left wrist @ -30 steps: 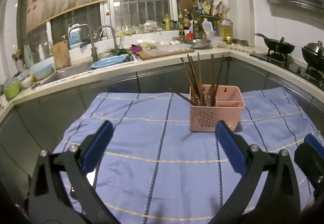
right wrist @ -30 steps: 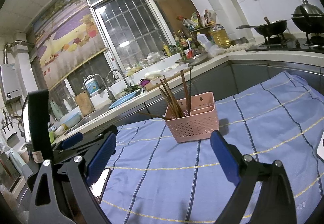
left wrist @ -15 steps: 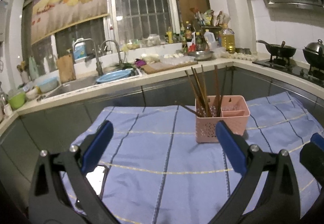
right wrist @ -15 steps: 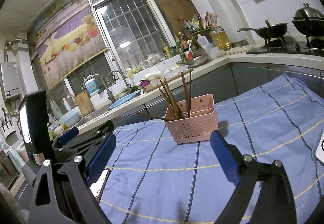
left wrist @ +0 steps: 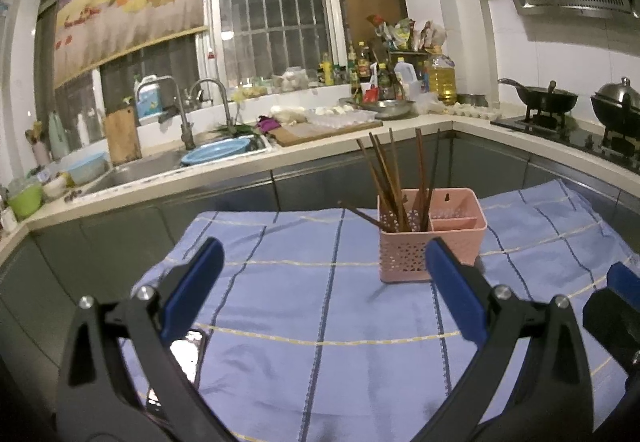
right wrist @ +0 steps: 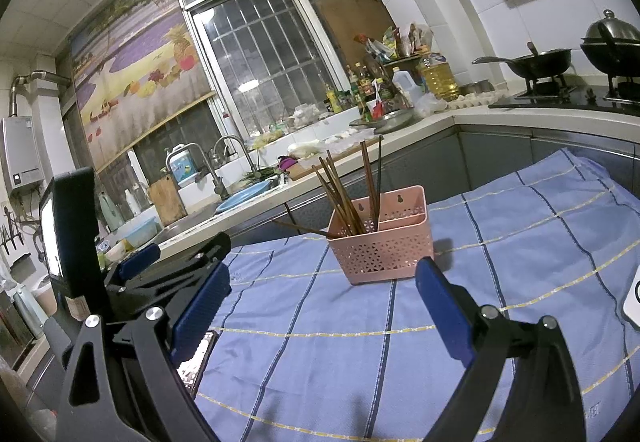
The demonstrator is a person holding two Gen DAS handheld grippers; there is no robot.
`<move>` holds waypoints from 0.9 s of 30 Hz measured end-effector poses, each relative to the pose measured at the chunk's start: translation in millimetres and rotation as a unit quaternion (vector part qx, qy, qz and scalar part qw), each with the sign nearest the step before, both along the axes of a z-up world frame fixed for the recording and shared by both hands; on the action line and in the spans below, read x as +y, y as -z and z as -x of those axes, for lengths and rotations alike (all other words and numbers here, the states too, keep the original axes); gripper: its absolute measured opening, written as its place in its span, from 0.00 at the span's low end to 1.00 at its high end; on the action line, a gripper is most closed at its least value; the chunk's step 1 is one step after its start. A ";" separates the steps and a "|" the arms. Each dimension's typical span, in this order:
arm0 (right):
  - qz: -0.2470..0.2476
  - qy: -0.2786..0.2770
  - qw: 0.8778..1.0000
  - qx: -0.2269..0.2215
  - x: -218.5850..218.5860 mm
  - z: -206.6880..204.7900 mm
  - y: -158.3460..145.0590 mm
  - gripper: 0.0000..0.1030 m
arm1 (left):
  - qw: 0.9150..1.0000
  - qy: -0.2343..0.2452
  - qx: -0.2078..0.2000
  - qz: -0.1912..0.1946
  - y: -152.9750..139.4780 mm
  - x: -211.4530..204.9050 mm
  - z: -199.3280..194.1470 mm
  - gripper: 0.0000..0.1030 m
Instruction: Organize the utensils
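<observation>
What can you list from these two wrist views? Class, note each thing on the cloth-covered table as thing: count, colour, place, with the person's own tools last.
Tablecloth: one, blue with dark and yellow stripes, covering the table.
Basket: one, pink, perforated, on the cloth, two compartments.
Chopsticks: several, dark brown, standing in the basket's left compartment; one leans low over its left rim.
Phone: one, shiny screen, at the cloth's near left edge.
Left gripper: one, black with blue pads, jaws open, empty.
Right gripper: one, same colours, jaws open, empty.

No legible text — none anywhere.
</observation>
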State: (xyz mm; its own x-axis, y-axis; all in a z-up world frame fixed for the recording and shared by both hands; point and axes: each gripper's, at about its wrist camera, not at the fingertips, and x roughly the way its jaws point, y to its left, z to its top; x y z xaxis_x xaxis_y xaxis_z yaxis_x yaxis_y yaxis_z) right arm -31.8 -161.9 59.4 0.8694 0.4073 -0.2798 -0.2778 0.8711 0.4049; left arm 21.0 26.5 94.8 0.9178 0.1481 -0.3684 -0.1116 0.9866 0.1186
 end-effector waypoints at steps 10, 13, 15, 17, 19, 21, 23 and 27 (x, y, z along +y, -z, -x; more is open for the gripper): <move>0.001 -0.001 1.000 0.005 0.1 -6.9 -1.3 0.90 | 0.999 -0.002 0.004 0.046 -0.1 11.7 1.4 0.94; 0.002 -0.002 1.000 0.006 -0.3 -7.2 -0.2 0.90 | 0.998 -0.001 0.012 0.055 1.3 16.6 -1.4 0.94; 0.002 -0.002 1.000 0.007 0.1 -6.9 -0.1 0.90 | 0.998 -0.002 0.013 0.059 2.4 18.7 -0.6 0.94; 0.003 -0.004 1.000 0.009 0.7 -7.8 1.4 0.90 | 0.998 -0.008 0.011 0.063 2.7 21.2 -0.3 0.94; 0.004 -0.005 1.000 0.010 1.1 -8.8 1.8 0.90 | 0.998 -0.010 0.010 0.066 2.4 22.7 -0.6 0.94; 0.004 -0.006 1.000 0.010 1.6 -9.9 2.4 0.90 | 0.998 -0.012 0.009 0.066 2.4 23.2 -0.2 0.94; 0.004 -0.005 1.000 0.009 1.8 -9.8 2.3 0.90 | 0.998 -0.013 0.008 0.064 2.5 22.5 0.3 0.94; 0.004 -0.006 1.000 0.010 2.0 -9.7 2.3 0.90 | 0.998 -0.017 0.006 0.058 2.2 22.1 2.4 0.94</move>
State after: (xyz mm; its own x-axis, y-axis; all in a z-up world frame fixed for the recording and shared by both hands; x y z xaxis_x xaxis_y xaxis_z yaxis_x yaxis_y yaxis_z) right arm -22.0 -159.9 57.1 0.8590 0.4150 -0.3000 -0.2804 0.8714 0.4026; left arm 18.6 48.5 92.6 0.9082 0.1353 -0.3960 -0.1454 0.9894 0.0048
